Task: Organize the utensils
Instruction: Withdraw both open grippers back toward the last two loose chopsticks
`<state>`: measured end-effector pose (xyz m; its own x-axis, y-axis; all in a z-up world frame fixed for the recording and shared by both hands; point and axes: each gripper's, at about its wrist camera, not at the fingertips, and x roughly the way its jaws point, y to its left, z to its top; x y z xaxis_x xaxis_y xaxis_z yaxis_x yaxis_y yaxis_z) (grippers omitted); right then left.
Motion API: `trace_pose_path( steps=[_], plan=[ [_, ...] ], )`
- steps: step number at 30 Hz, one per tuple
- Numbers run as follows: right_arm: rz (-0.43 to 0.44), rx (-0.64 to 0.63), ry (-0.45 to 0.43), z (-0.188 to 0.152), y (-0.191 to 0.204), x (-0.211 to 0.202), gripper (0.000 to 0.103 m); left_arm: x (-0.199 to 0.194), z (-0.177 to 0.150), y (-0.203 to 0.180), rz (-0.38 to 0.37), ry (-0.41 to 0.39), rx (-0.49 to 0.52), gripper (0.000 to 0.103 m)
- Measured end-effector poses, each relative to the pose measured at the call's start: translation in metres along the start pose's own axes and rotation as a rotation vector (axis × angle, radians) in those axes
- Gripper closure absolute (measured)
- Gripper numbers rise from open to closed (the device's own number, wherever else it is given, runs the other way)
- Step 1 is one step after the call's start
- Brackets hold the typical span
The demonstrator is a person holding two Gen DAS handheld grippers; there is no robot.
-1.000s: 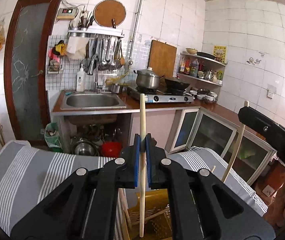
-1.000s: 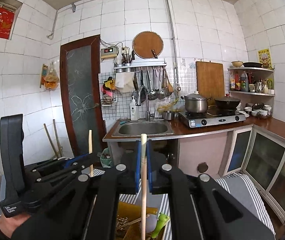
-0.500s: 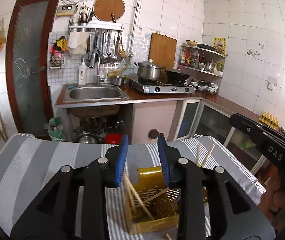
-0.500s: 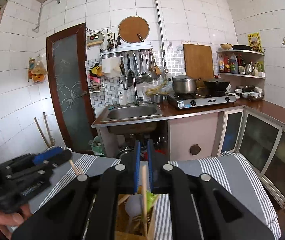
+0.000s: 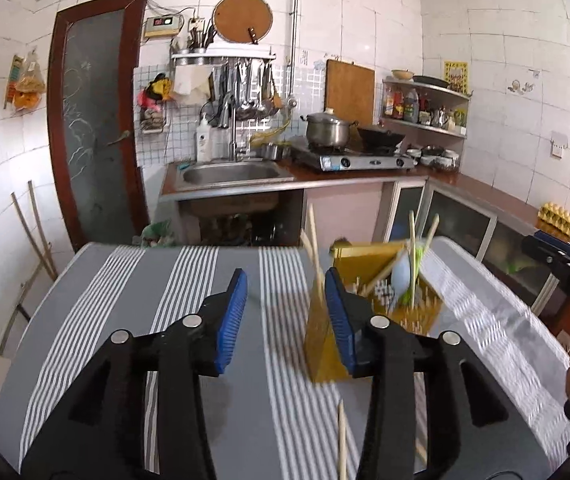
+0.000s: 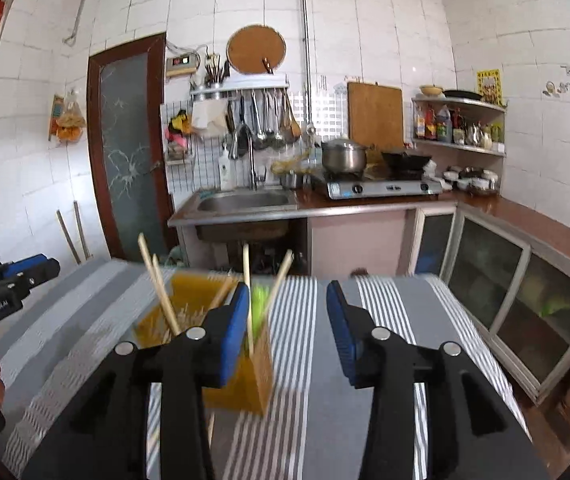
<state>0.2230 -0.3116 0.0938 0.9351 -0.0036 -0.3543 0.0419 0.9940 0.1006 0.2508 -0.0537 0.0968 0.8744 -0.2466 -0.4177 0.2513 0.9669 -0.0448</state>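
Both our tongs – left gripper [image 5: 285, 316], right gripper [image 6: 288, 330] – are spread; the loose chopstick [image 5: 341, 440] at 6 o'clock seems light, stiff – we take its middle

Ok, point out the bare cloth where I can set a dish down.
Two free patches on the striped cloth: left of the yellow utensil holder, toward the table's left edge, and right of it, toward the cabinets. Crowded: around the holder, with a loose chopstick lying just before it.
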Motion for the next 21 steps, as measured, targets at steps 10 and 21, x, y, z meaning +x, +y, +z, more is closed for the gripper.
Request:
trace_pose_path(
  steps=[10,21],
  plan=[
    [0.030,-0.018,0.140,-0.098,0.023,-0.046,0.062,-0.048,-0.102,0.007,-0.022,0.102,-0.035,0.059],
    [0.048,0.016,0.228,-0.159,0.031,-0.070,0.062,-0.080,-0.163,0.000,-0.058,0.163,-0.050,0.058]
  ],
)
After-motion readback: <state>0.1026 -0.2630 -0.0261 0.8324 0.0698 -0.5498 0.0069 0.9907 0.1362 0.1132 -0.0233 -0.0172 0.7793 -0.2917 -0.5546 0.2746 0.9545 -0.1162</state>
